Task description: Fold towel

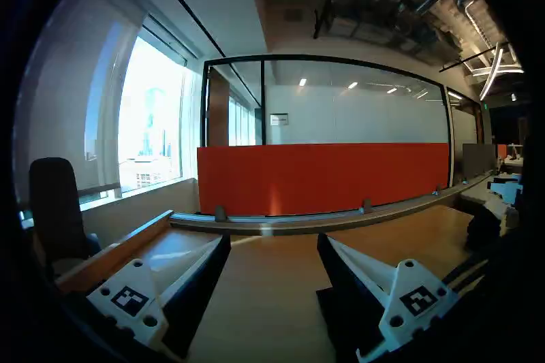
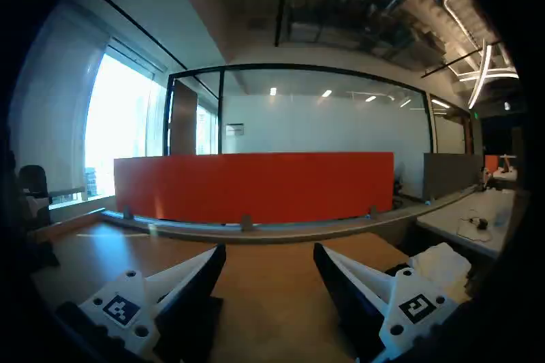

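Jaws of the left gripper stand wide apart with nothing between them. The tool is held low and level over the wooden desk and points at the orange partition at 12 o'clock. A black chair sits at 9 o'clock, beside the window. The right gripper is held the same way: low, level, spread wide and empty, facing the partition. In the right gripper view the towel, a white bundle, lies at 4 o'clock, apart from both fingers.

Wood desk; white towel at rt edge.
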